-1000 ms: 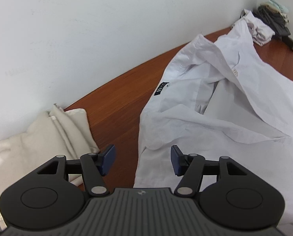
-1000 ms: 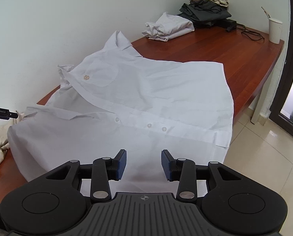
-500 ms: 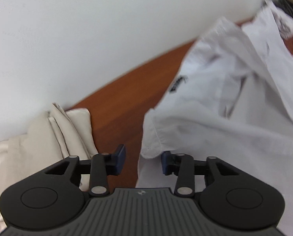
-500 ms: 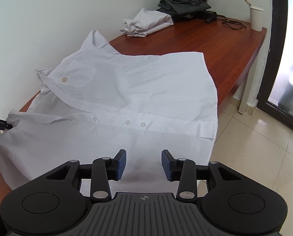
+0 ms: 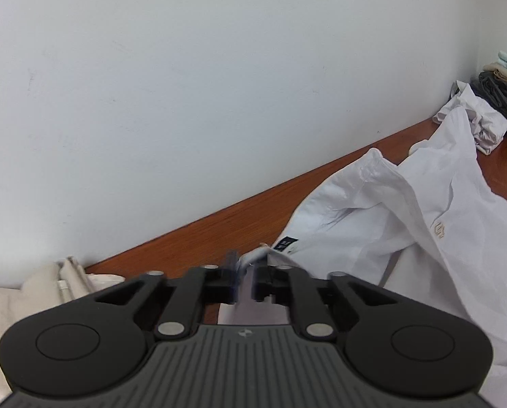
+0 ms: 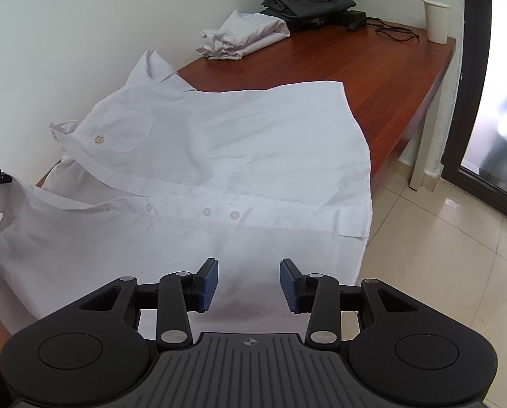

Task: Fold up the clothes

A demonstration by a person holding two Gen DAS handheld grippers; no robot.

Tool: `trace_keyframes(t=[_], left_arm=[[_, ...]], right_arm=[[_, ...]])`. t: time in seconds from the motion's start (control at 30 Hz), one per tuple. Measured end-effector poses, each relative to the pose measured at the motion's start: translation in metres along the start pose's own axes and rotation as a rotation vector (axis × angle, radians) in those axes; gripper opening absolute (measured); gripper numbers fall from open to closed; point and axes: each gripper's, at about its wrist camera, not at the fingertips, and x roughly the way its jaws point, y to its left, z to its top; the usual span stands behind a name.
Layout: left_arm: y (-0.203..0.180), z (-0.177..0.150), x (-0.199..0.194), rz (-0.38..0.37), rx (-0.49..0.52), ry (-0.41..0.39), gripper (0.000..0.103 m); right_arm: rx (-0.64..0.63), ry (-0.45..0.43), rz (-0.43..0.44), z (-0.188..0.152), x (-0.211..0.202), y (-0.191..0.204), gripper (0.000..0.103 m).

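While the left tongs (image 5: pixel 244 277) have just been closing, they pinch the white shirt (image 5: pixel 406 224) at its near-left edge. The right tongs (image 6: pixel 248 284) hang open over its near hem.

Black tongs (image 6: pixel 248 284) (blue pads (image 6: pixel 208 285), silver pivot screws)

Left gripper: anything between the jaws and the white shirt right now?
Nothing. In the left wrist view the left gripper has just been closing, and the jaws now pinch the edge of the white shirt directly, near its dark label.
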Motion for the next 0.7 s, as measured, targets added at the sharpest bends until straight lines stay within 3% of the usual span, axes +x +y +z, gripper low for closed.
trace_keyframes(t=[0.2,0.4,0.6,0.7], left_arm=[[-0.011,0.013,0.007,0.011,-0.098,-0.003,0.010],[-0.027,0.020,0.014,0.038,-0.087,0.009,0.010],[-0.024,0.022,0.013,0.072,-0.130,0.010,0.011],[-0.022,0.024,0.012,0.080,-0.152,0.013,0.011]], right_arm=[[0.099,-0.021,-0.036,0.006,0.006,-0.027,0.044],[0.181,0.000,-0.025,0.013,0.037,-0.054,0.043],[0.234,0.021,-0.070,0.014,0.059,-0.071,0.043],[0.284,0.056,-0.031,0.009,0.069,-0.079,0.041]])
